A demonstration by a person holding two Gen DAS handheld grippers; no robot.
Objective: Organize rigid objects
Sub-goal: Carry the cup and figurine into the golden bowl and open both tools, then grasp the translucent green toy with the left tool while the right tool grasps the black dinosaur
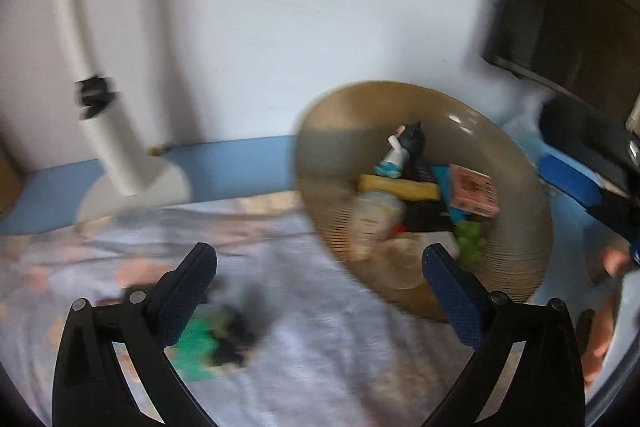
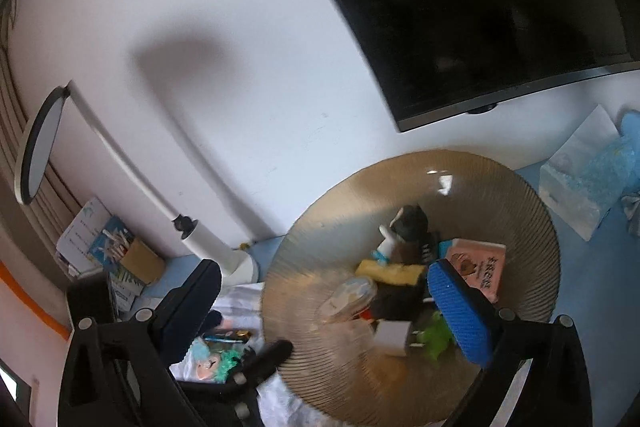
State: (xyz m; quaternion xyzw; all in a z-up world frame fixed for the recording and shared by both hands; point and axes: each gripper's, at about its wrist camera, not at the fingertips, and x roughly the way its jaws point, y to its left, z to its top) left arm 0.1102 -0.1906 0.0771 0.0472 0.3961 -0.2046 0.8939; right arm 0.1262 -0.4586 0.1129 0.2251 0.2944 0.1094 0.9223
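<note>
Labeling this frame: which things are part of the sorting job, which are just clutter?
Job:
ribbed bowl
pink box
yellow block
figurine
green toy on the cloth

Clutter:
desk lamp
monitor
tissue box
pencil box

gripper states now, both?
Left gripper: open, holding nothing.
Right gripper: open, holding nothing, over the bowl.
</note>
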